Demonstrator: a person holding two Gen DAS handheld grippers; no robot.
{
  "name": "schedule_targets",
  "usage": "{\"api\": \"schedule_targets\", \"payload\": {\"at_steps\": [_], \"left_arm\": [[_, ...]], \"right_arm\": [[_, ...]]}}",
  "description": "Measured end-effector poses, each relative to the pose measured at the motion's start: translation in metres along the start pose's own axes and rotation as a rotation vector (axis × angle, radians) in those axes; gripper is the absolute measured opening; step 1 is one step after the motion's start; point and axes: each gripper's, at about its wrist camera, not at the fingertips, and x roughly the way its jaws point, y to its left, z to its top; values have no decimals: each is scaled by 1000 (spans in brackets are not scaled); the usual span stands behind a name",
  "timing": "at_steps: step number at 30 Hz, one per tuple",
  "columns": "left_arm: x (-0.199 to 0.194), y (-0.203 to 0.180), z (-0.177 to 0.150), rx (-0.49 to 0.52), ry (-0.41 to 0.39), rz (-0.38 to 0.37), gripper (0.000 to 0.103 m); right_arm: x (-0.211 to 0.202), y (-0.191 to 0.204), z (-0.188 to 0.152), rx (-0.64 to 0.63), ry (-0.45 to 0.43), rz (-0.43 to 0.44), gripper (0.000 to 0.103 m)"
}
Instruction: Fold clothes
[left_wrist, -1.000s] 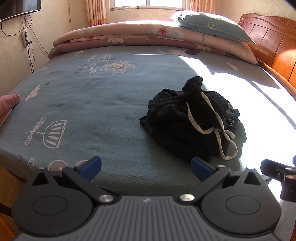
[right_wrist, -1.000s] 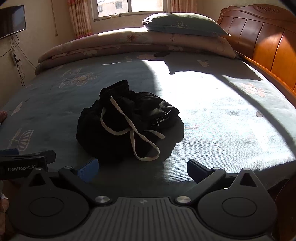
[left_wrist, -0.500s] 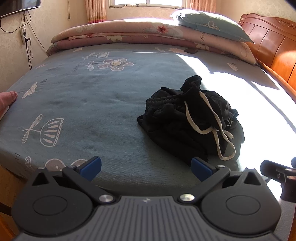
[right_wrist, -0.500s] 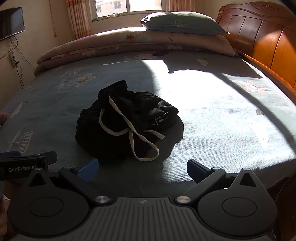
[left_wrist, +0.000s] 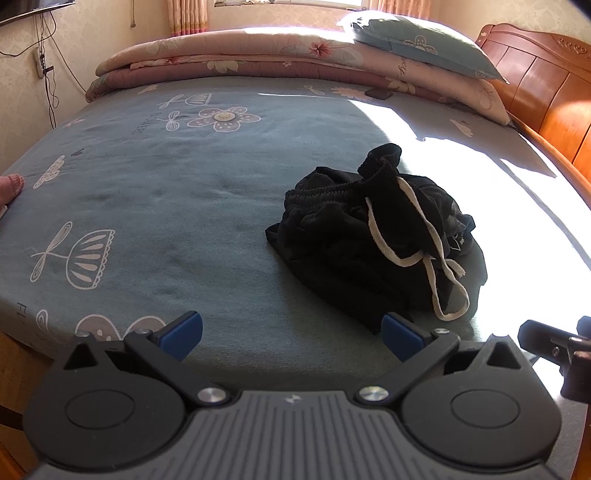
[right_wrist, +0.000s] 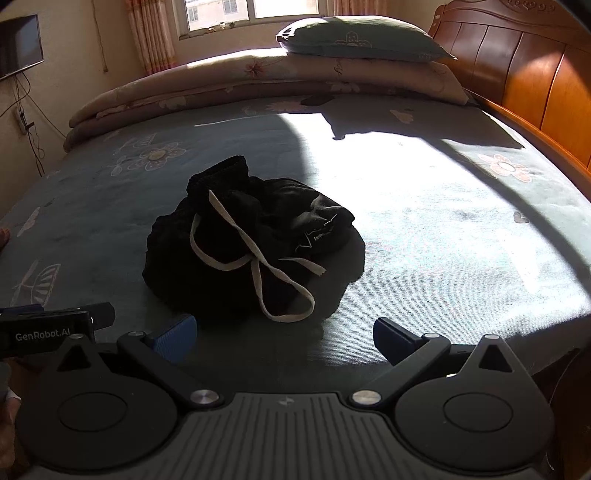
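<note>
Black shorts (left_wrist: 373, 236) are lying in a crumpled heap on the bed (left_wrist: 166, 206), toward its near edge, half in shade and half at the border of a bright patch of sunlight. A pale drawstring (left_wrist: 424, 254) is trailing loosely over the top of the heap and looping down onto the blue-grey flowered sheet in front of it. The left gripper (left_wrist: 291, 330) is hovering above the near edge of the bed, its jaws standing wide apart and holding nothing; its right blue pad is sitting just beside the nearest fold of the shorts, though contact cannot be judged. The right gripper (right_wrist: 284, 338) is hanging at the same edge, its jaws also spread wide and empty, with the heap lying ahead and slightly to its left. A folded pink quilt (left_wrist: 229, 55) is resting along the far side of the bed, and a green pillow (right_wrist: 354, 38) is lying on top of it near the wooden headboard (right_wrist: 517, 62).
</note>
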Motion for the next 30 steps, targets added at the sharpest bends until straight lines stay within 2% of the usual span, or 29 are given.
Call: {"api": "schedule_targets", "payload": {"at_steps": [16,30], "left_arm": [[34,3,16,-24,29,-29,103],[51,5,24,-14,43,-60,103]], "right_arm": [[31,-11,17,63,0,80,103],[64,-3,23,48,55,72,103]]}}
